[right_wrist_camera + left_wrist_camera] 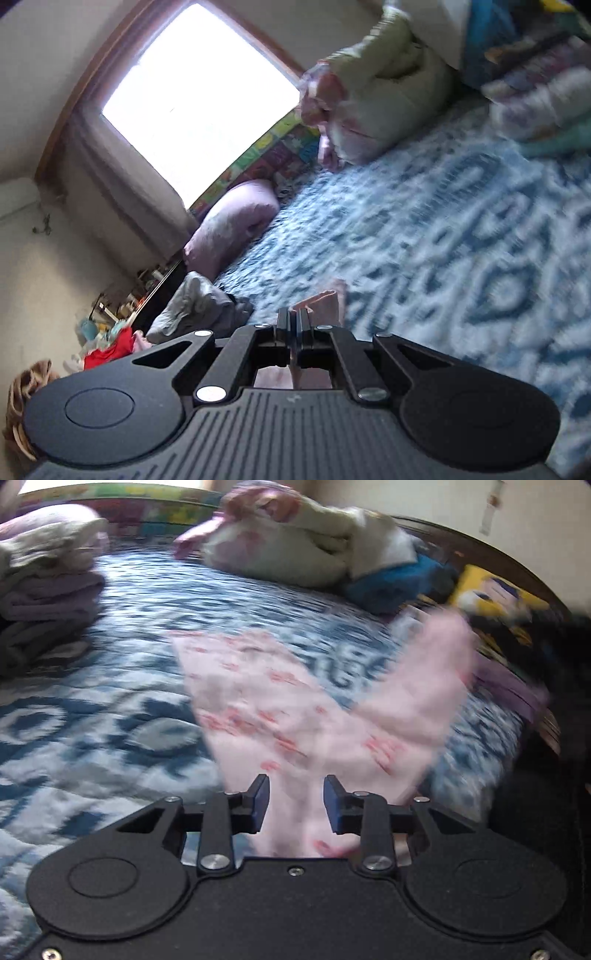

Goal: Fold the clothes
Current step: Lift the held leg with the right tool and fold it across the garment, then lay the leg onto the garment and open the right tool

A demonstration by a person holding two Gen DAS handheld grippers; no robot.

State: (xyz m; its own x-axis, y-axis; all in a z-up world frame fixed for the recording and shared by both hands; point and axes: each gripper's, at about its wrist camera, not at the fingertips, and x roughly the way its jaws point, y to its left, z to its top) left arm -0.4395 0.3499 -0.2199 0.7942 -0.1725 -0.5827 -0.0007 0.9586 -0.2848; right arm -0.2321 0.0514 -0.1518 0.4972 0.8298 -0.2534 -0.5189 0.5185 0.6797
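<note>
While the right gripper (pixel 294 317) pinches a fold of the pink printed garment (pixel 280 716) between fingers pressed together, keep that grip firm and steady; the cloth edge stands up just beyond the fingertips at the lower centre of the right wrist view. The left gripper (pixel 295 801) has its fingers spread, with the garment passing between and under them at the lower centre of the left wrist view; whether the pads touch the cloth cannot be told.

The garment lies partly on the blue-and-white patterned bedspread (pixel 110 720), spreading toward the centre of the frame, while one portion is lifted at the centre right, blurred. Judged from this, a fold is being carried over.

To do this step well:
1. Carry the held portion across in one even arc, so the edges meet squarely.
2. Use the left gripper to pin the lower end, so the cloth does not drag along the bedspread.
3. Lay the cloth down flat before letting go.

A stack of folded clothes (pixel 48 587) sits at the upper left of the left wrist view; keep the garment clear of it.

No brand, label or legible writing can be read; the red marks on the garment are too blurred to tell.
</note>
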